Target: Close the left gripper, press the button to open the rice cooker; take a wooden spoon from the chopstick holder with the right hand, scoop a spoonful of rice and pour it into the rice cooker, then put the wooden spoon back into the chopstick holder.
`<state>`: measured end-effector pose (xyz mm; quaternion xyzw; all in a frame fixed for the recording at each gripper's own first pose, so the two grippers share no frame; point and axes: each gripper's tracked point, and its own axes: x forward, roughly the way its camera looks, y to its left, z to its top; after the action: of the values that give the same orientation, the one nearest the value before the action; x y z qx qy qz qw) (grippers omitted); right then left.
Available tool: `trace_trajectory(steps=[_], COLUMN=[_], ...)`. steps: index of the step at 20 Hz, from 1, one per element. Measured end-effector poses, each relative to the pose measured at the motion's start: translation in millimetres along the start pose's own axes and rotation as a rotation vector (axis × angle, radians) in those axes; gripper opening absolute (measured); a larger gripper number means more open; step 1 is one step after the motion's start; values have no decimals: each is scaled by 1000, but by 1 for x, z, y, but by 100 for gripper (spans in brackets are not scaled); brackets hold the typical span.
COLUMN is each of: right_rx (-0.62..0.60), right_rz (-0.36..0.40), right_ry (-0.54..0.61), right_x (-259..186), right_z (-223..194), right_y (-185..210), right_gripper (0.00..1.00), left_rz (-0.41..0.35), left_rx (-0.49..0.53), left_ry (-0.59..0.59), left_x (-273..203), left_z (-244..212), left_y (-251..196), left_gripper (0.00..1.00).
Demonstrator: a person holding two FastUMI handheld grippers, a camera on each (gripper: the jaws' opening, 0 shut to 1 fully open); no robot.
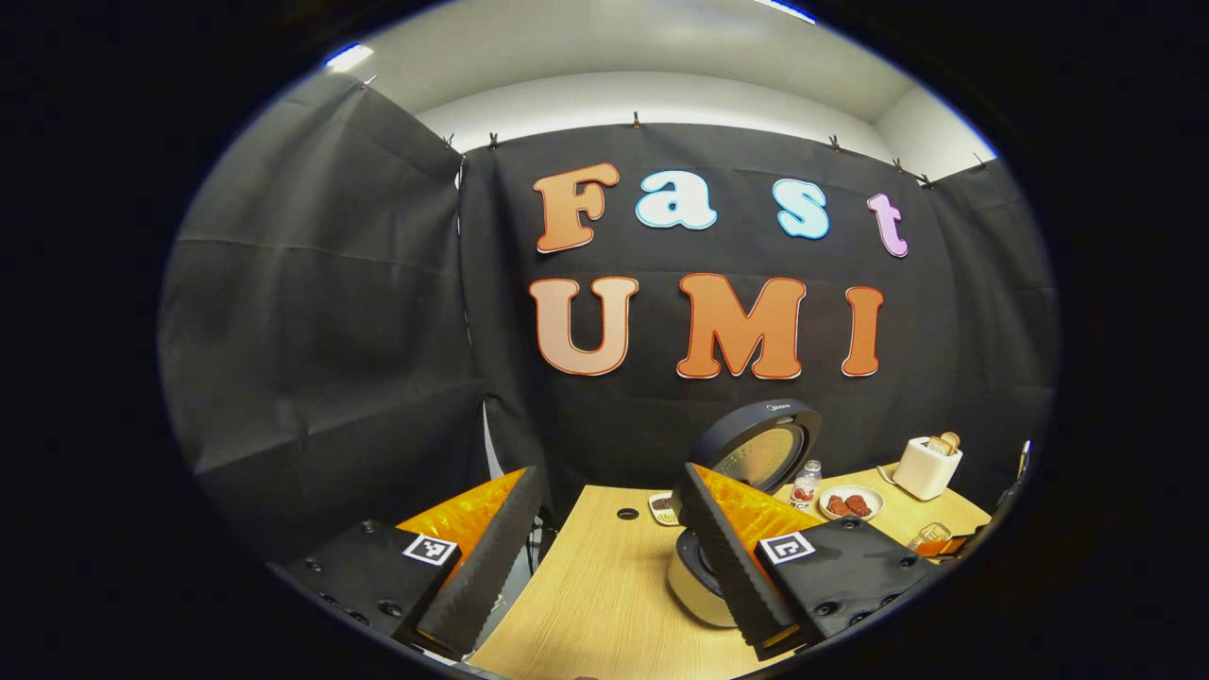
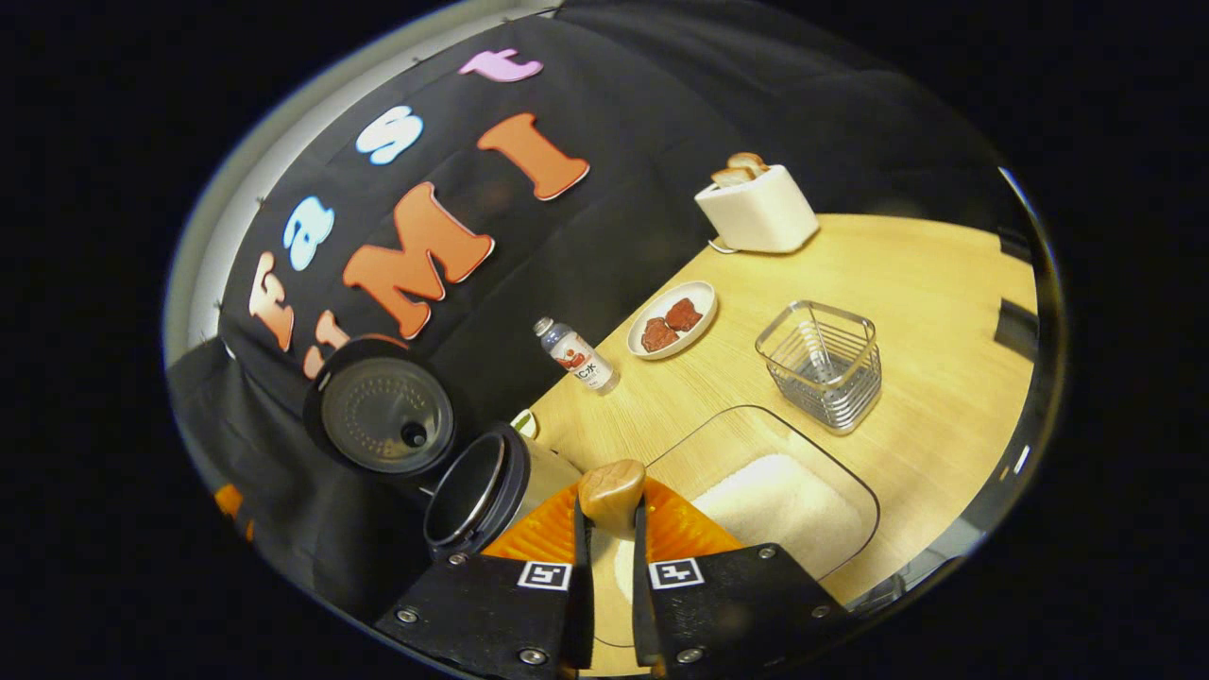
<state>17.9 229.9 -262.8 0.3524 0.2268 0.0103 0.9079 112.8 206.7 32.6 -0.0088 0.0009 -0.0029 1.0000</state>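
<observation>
The right gripper [image 2: 612, 557] is pinching the wooden spoon [image 2: 612, 493] — the open rice cooker [image 2: 477, 491] is lying just left of it.

Bottle [image 2: 577, 356] between rice cooker [image 2: 477, 491] and plate [image 2: 672, 319]; toaster [image 2: 756, 209] behind

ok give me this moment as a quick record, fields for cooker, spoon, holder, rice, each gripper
cooker: rice cooker, lid up, pot open
spoon: wooden spoon clamped in the right gripper, handle end showing between its fingers
holder: wire chopstick holder upright on the table, nothing in it
rice: white rice in a clear tray, just ahead of the right gripper
left gripper: left gripper open, holding nothing, raised beside the cooker
right gripper: shut on the spoon
bystanders: toaster, plate, bottle
</observation>
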Motion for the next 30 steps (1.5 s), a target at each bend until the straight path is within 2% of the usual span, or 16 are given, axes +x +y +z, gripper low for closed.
trace_trajectory(steps=[3,9,16,20,21,30], right_rx=[170,369,459,510,519,597], right_rz=[5,-1,5,30,36,78], right_ry=[-4,-5,-41,-58,-61,-64], right_x=[-1,-14,-35,-42,-43,-48], right_z=[2,17,47,59,62,78], right_y=[-17,-46,-58,-54,-54,-34], right_gripper=[16,16,16,16,16,16], left_rz=[-7,-25,-34,-35,-32,-30], left_rx=[-15,-10,-16,-31,-30,-25], left_ry=[8,-10,-7,-3,-4,-32], left_x=[0,0,-1,-1,0,-1], left_z=[-3,4,1,1,0,8], left_y=[-3,-14,-20,-20,-19,-21], left_gripper=[98,98,98,100,97,97])
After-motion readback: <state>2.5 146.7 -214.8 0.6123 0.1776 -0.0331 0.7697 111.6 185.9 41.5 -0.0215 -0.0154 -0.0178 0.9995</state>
